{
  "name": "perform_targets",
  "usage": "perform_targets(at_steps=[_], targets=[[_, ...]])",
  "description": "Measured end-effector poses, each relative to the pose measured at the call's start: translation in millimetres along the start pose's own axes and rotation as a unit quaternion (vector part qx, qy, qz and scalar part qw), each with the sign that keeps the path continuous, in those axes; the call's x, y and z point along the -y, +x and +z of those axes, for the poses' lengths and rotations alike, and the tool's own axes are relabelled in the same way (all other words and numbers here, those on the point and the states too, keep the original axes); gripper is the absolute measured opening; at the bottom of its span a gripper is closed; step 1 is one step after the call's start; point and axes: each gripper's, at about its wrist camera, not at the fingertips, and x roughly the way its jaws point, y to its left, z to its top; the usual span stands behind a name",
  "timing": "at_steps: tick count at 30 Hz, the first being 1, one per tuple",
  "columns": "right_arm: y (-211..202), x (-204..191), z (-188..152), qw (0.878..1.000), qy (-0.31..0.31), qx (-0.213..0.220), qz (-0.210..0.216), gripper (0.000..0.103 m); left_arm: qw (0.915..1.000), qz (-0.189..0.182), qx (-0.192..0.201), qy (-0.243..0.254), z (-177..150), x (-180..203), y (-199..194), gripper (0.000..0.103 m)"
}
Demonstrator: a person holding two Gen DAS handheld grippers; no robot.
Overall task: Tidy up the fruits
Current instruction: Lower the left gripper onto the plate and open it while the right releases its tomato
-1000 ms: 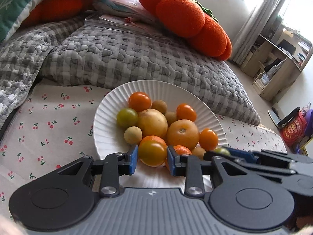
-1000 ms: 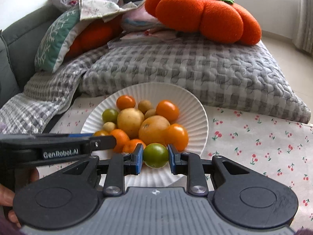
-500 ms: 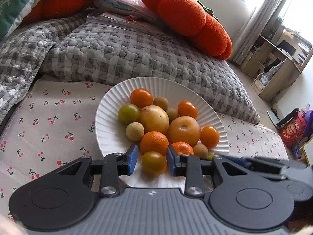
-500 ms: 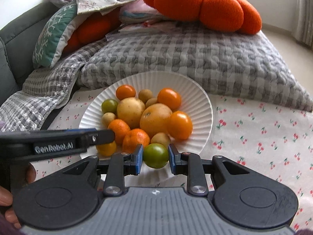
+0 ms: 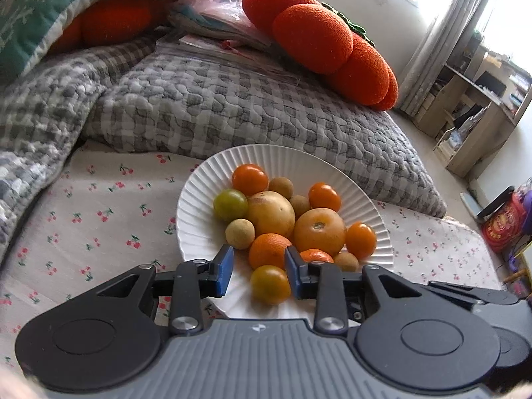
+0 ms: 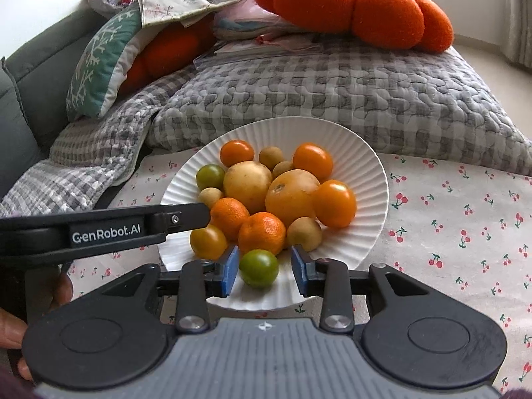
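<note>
While both grippers sit low at the near rim of the plate [image 6: 372, 179], the jaws of each have just been opening. Right gripper [image 6: 265, 270] first: its blue pads stand clear on both sides of a green tomato [image 6: 259, 268], which rests on the plate's near edge, released, a gap showing left and right of it. Over to the left gripper [image 5: 258, 272]: same picture, pads parted around a yellow tomato [image 5: 270, 284] that lies on the plate just in front of a small orange [image 5: 270, 249]; the right pad looks very close to it, the left one clearly apart. From the right camera that left gripper's black finger [image 6: 139, 224] reaches in from the left, its tip by the pile. Fruit fills the plate's middle: two big yellow-orange ones, orange tomatoes, little tan balls. Plate sits on a cherry-print cloth [image 6: 459, 219], with a grey quilt [image 6: 332, 93] and an orange cushion [image 6: 352, 3] behind. A hand [image 6: 13, 319] shows at the lower left.
</note>
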Motion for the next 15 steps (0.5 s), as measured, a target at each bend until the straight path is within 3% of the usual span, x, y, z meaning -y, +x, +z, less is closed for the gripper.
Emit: perform_targets(at_steps=[8, 15], targets=[[-3.9, -16.8, -4.7, 0.999, -0.019, -0.002, 0.025, 0.034, 0.9988, 0.031, 0.010, 0.036, -2.7, 8.1, -7.3, 0.035], [-12.6, -18.1, -5.2, 1.000, -0.007, 0.010, 0.023, 0.034, 0.9983, 0.033, 0.020, 0.045, -4.9, 9.6, -18.5, 0.039]])
